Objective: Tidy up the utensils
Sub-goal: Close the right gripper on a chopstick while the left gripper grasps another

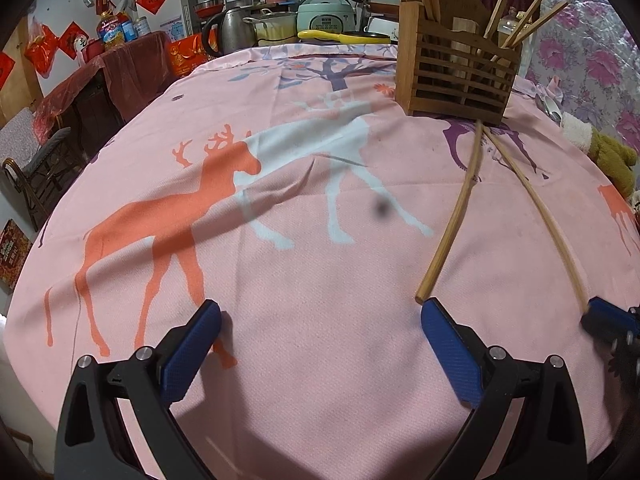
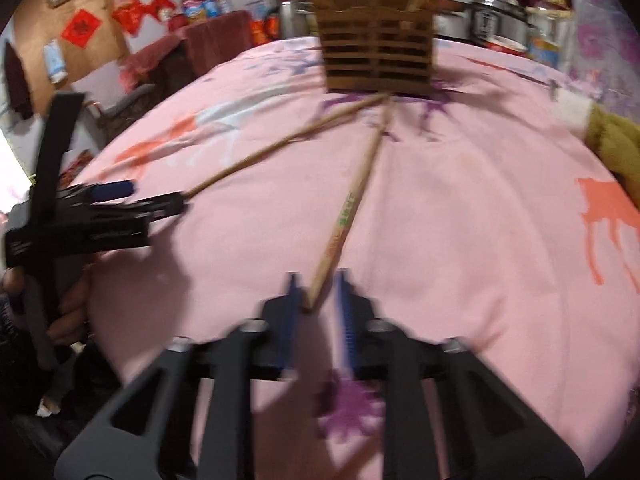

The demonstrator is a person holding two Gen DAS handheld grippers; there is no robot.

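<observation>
Two wooden chopsticks lie on the pink deer tablecloth in front of a slatted wooden utensil holder (image 1: 456,68), which holds several more chopsticks. My left gripper (image 1: 320,344) is open wide and empty; the near end of the left chopstick (image 1: 452,224) lies just ahead of its right fingertip. My right gripper (image 2: 318,300) is nearly closed around the near end of the right chopstick (image 2: 348,216), with its jaws a little apart from the stick. The holder (image 2: 378,56) and the left chopstick (image 2: 280,144) also show in the right wrist view. The right chopstick (image 1: 540,208) reaches the right gripper at the left wrist view's edge.
A green plush toy (image 1: 612,156) and a metal spoon (image 1: 554,108) lie at the table's right edge. Beyond the far edge stand a kettle (image 1: 230,30), pots and a rice cooker (image 1: 326,14). A chair (image 1: 36,176) stands to the left.
</observation>
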